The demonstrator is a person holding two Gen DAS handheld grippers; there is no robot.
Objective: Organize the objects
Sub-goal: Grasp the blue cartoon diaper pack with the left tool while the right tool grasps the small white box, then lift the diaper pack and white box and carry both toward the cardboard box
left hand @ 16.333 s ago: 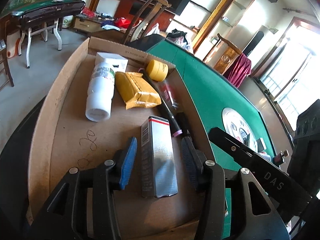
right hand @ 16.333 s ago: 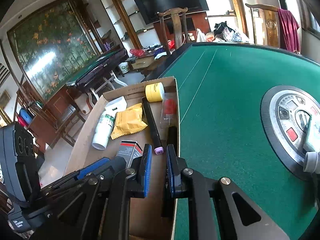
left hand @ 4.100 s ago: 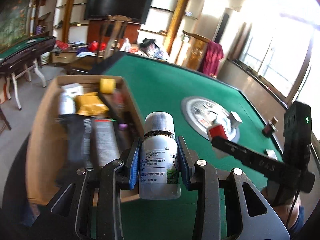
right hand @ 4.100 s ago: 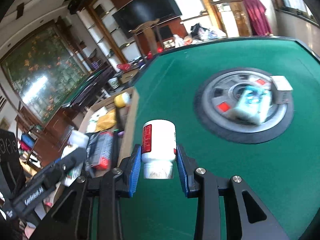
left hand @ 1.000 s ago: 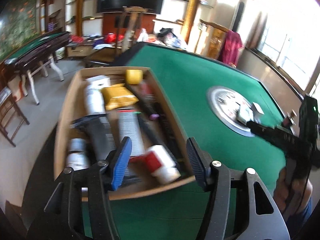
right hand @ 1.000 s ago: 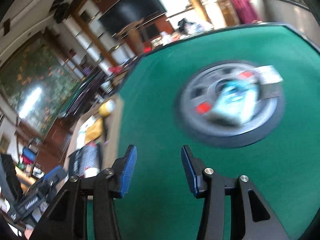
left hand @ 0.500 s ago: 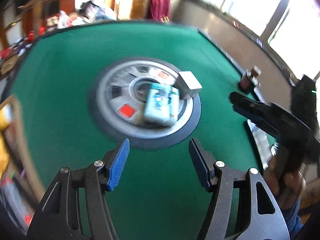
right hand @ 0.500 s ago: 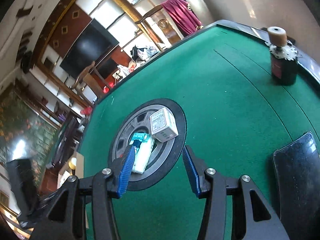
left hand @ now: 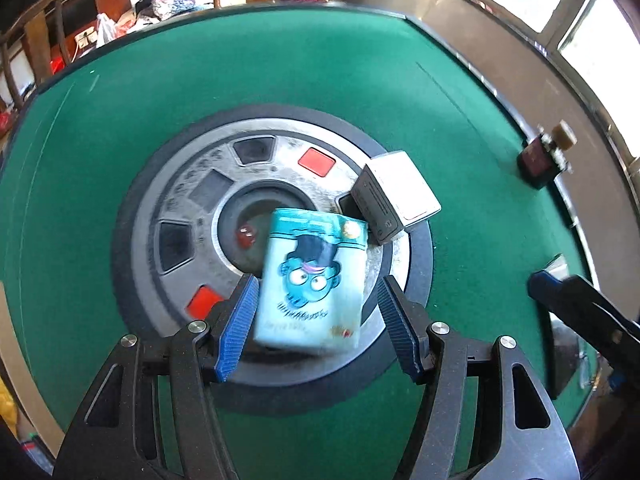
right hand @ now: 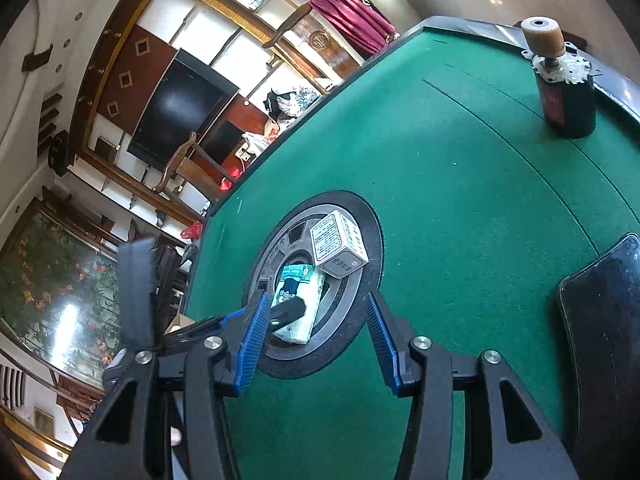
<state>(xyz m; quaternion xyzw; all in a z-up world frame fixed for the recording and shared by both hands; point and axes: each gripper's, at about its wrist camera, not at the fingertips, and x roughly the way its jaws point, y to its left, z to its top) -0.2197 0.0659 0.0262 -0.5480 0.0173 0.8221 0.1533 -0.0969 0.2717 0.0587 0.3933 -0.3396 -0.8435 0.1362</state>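
We have the left gripper (left hand: 316, 324) pointed steeply down over the round grey metal hub (left hand: 224, 184) set in the middle of the green felt tabletop (left hand: 120, 92). Its jaws have just been opening and stand roughly half apart, with the light-blue tissue pack with a cartoon face (left hand: 314, 280) between the blue pads (left hand: 240, 320). There's a gap on the right side, the left pad sits just beside the pack's edge, and we can't confirm contact; nothing is gripped. The pack lies flat on the hub, partly over the central recess.

The small white-and-grey cardboard box (left hand: 394, 196) sits tilted on the hub's rim, just beside the pack's far right corner.

The right gripper (right hand: 314, 340) is also part open, with jaws just widened and nothing between them; it hangs over the felt on the near side of the hub. In its view one left finger (right hand: 290, 308) crosses over the pack.

The dark bottle with a tan cork-like cap (right hand: 560, 80) stands upright near the tabletop's far edge, well apart from the hub. A black flat pad (right hand: 604, 320) lies at the right edge.
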